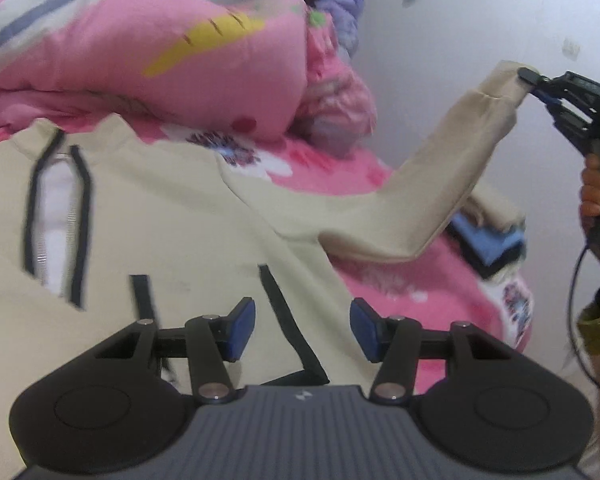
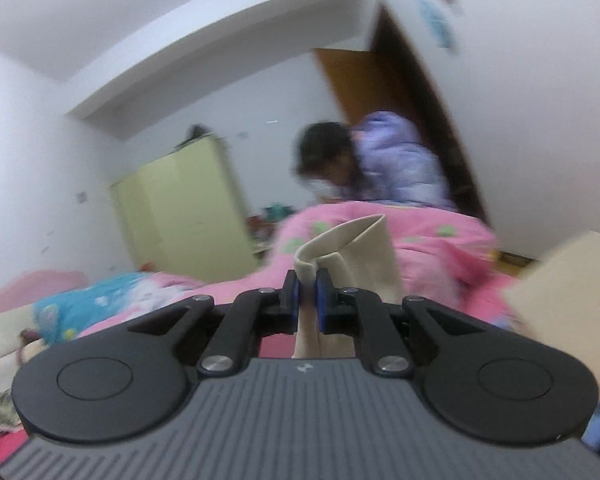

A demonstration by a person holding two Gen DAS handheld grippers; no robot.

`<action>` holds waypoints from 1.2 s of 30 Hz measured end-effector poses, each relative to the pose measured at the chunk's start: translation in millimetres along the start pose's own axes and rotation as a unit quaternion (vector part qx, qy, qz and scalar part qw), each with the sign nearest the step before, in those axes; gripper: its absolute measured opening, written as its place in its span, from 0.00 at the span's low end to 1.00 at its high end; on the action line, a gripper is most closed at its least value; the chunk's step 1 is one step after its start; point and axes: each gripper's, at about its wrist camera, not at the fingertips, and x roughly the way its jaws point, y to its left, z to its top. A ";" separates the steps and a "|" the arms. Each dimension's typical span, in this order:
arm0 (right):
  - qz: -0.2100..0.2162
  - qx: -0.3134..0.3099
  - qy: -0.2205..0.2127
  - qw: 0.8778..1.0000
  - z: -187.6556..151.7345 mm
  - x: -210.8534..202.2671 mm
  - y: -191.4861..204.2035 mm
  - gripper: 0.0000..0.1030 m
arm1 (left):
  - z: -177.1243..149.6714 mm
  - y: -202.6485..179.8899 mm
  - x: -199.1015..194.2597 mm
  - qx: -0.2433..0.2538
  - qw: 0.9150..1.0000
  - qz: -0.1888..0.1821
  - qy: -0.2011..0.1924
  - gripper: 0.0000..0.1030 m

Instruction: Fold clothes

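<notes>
A cream sweatshirt [image 1: 172,216] with black trim and a zip collar lies spread on the pink bed. My left gripper [image 1: 302,330] hovers open just above its lower front, nothing between the blue pads. The sweatshirt's right sleeve [image 1: 440,184] is lifted off the bed, its cuff pinched by my right gripper [image 1: 534,80], held by a hand at the right edge. In the right wrist view, the right gripper [image 2: 307,292] is shut on the cream cuff [image 2: 352,248], which sticks up between the pads.
A rolled pink quilt [image 1: 140,52] lies behind the sweatshirt. Folded blue and dark clothes [image 1: 484,244] are stacked under the raised sleeve by the white wall. A person in a lilac jacket [image 2: 396,160] leans over the far side of the bed. A pale green wardrobe [image 2: 184,208] stands beyond.
</notes>
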 end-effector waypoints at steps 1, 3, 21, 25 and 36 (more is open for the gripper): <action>0.017 -0.008 0.003 1.000 2.7 6.4 15.6 0.07 | 0.8 6.2 -10.4 -0.012 1.000 -0.003 -0.008 0.52; 0.052 -0.024 0.012 0.998 5.6 19.3 47.0 0.07 | 2.2 20.3 -32.4 -0.038 0.999 -0.005 -0.026 0.52; 0.341 -0.069 0.258 0.901 -153.7 61.2 301.9 0.07 | -71.9 173.0 -208.3 -0.241 0.950 0.128 -0.152 0.52; 0.341 -0.102 0.357 0.864 -231.5 58.4 327.7 0.07 | -97.3 201.1 -233.2 -0.277 0.936 0.142 -0.165 0.52; 0.291 -0.266 0.377 0.838 -319.2 5.8 360.5 0.12 | -113.2 224.2 -244.3 -0.293 0.929 0.152 -0.167 0.53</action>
